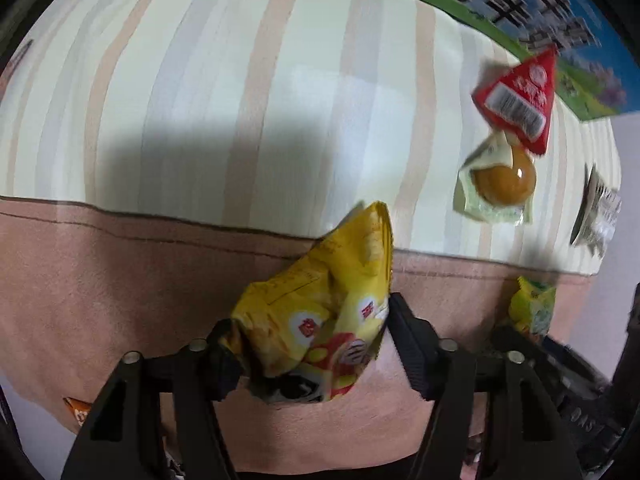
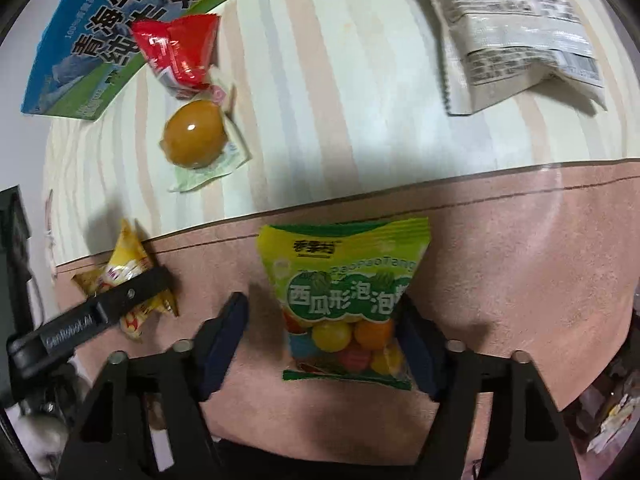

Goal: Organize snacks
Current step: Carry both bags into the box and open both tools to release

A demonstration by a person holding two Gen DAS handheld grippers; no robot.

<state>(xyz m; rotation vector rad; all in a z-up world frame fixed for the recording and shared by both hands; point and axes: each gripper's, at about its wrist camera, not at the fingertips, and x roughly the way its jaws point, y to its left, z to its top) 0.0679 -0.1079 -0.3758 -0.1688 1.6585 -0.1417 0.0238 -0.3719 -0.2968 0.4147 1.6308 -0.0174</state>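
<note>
Looking steeply down on a striped tablecloth (image 1: 200,80) with a pink band (image 1: 100,280) along its near edge. At the far edge, against the cloth, a blue-and-green milk carton (image 2: 80,60). Over to the right in the right wrist view, lying flat and well apart from the rest, a white printed packet (image 2: 512,32).

Clamped in the left gripper (image 1: 312,320), both pads pressing its crumpled sides: a yellow snack bag (image 1: 320,312), over the pink band; cannot tell whether lifted or resting.

Flat on the same band, between the parted jaws of the right gripper (image 2: 322,306): a green bubble-gum bag (image 2: 344,292), touching the right-hand finger, clear of the other, so not gripped.

Further back on the stripes, a red triangular packet (image 1: 520,96), and touching its lower corner a brown egg in a clear wrapper (image 1: 504,182).

Judging by this, mid-sort: apparently laying snacks side by side along the pink band, gum bag seemingly placed, yellow bag in hand. Next, probably: lowering the yellow bag beside the gum bag without overlap, parting the jaws, lifting straight up so neither bag drags, then reaching back for the red packet or egg.
</note>
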